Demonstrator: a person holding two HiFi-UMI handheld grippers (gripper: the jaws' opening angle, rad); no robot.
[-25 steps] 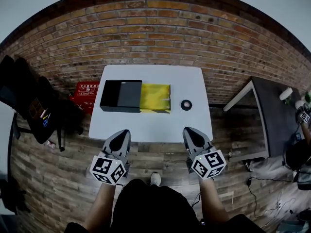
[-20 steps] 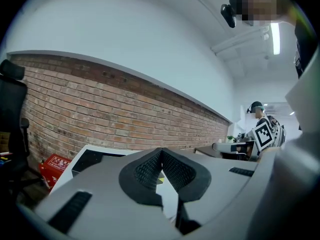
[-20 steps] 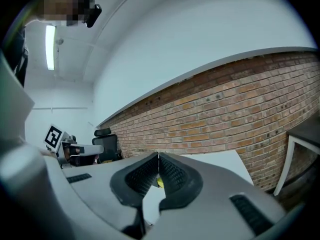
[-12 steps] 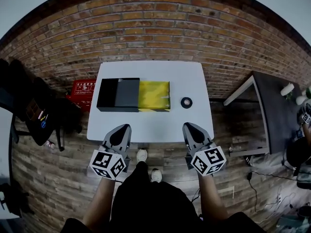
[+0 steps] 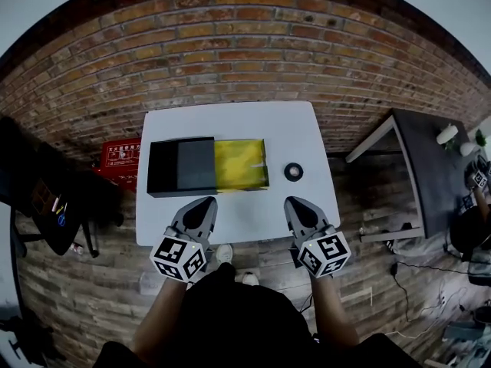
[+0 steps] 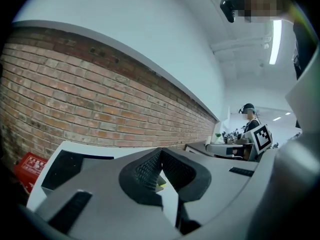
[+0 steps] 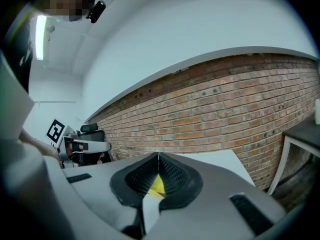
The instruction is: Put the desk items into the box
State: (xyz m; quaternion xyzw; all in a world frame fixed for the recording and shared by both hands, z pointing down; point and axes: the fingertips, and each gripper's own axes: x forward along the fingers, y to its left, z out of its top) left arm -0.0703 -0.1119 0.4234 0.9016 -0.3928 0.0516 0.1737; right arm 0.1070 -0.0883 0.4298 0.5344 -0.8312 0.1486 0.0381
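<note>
A black box [image 5: 180, 167] lies on the white table [image 5: 230, 125], its dark lid slid left so the yellow inside [image 5: 240, 162] shows. A small black tape roll [image 5: 294, 172] sits to the right of the box. My left gripper [image 5: 205, 205] hovers over the table's near edge just in front of the box, shut and empty. My right gripper [image 5: 295, 204] is over the near edge, in front of the roll, also shut and empty. In the left gripper view the jaws [image 6: 159, 151] meet at the tip; the right gripper [image 7: 158, 156] looks the same, with yellow showing behind it.
A red case [image 5: 120, 157] lies on the floor left of the table. A dark side table [image 5: 422, 159] stands at the right, a black chair with bags [image 5: 38, 198] at the left. A brick wall [image 5: 245, 44] runs behind. Another person [image 6: 248, 115] works far off.
The person has stepped toward the table. Both grippers have moved forward from in front of the table to over its near edge, still shut.
</note>
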